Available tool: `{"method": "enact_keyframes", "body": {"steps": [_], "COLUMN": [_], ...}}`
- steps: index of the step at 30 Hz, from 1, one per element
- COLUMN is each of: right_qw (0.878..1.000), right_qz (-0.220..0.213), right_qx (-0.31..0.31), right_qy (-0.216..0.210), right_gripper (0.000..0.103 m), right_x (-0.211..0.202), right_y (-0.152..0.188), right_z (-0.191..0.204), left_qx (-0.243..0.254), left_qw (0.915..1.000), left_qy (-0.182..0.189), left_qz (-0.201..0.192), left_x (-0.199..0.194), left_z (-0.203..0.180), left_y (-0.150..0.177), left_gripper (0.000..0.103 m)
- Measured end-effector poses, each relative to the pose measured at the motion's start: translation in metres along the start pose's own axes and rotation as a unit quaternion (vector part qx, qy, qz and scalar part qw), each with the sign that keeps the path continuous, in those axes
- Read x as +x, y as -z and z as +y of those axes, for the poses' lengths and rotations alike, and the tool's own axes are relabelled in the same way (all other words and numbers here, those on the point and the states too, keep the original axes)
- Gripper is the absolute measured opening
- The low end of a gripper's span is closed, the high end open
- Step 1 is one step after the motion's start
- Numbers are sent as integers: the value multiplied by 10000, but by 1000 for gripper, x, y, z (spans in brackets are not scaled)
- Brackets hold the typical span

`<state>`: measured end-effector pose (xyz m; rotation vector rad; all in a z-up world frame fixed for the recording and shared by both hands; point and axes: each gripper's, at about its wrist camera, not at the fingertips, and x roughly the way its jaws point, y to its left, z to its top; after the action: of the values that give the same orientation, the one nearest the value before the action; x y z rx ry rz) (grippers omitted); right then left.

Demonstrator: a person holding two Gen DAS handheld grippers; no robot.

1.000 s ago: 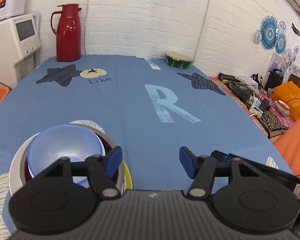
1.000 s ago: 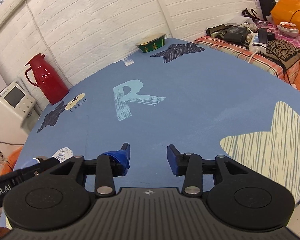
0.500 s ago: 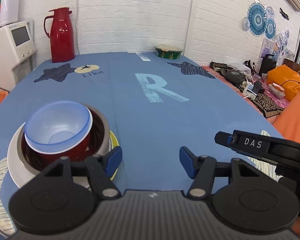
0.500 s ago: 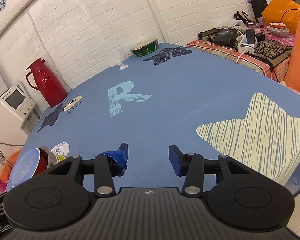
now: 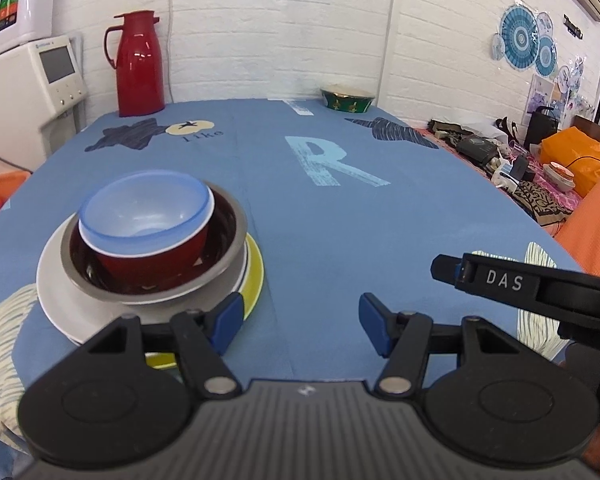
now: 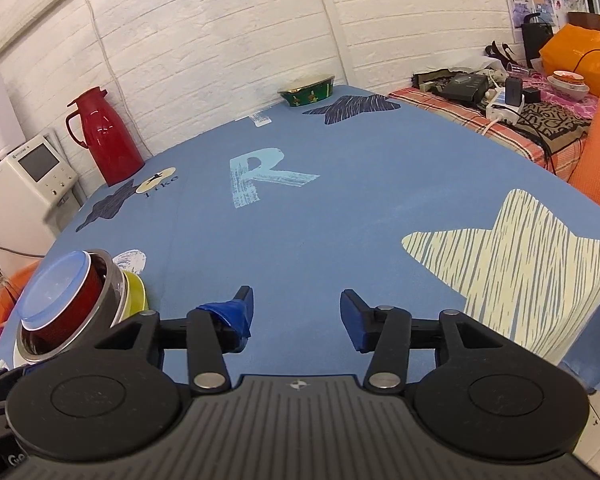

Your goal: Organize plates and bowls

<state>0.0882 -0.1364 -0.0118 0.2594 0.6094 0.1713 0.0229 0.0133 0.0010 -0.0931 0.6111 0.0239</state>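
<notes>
A stack stands on the blue tablecloth at the near left: a pale blue bowl (image 5: 146, 208) nested in a dark red bowl (image 5: 152, 258), inside a grey metal bowl (image 5: 236, 236), on a white plate (image 5: 60, 292) over a yellow plate (image 5: 256, 276). My left gripper (image 5: 300, 316) is open and empty just right of and in front of the stack. In the right wrist view the stack (image 6: 60, 296) sits at the lower left, and my right gripper (image 6: 296, 312) is open and empty above bare cloth. The right gripper's body shows as a black bar marked DAS (image 5: 532, 292).
A red thermos (image 5: 138, 64) and a green patterned bowl (image 5: 347, 99) stand at the table's far edge by the brick wall. A white appliance (image 5: 24, 96) is at the left. A cluttered side bench (image 6: 520, 108) and orange fabric (image 5: 596, 224) lie to the right.
Both grippers have pulled back toward the near edge and risen, so the stack now lies farther ahead on the left. Both stay open and empty.
</notes>
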Motion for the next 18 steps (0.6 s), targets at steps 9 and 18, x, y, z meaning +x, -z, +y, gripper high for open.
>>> {"method": "enact_keyframes", "body": {"steps": [9, 18], "right_qw": [9994, 9976], "right_qz": [-73, -229], "right_qx": [-332, -612], "right_qy": [49, 240], "right_gripper": [35, 37], "right_x": [-11, -27], "right_y": [9, 19], "right_z": [10, 13], "left_qx": [-64, 23], "left_qw": [9999, 9998], "left_qy": [-61, -181], "left_qz": [-93, -129], "left_x": [-11, -16], "left_z": [3, -3], "left_y": [4, 8], "left_gripper": [63, 63]}}
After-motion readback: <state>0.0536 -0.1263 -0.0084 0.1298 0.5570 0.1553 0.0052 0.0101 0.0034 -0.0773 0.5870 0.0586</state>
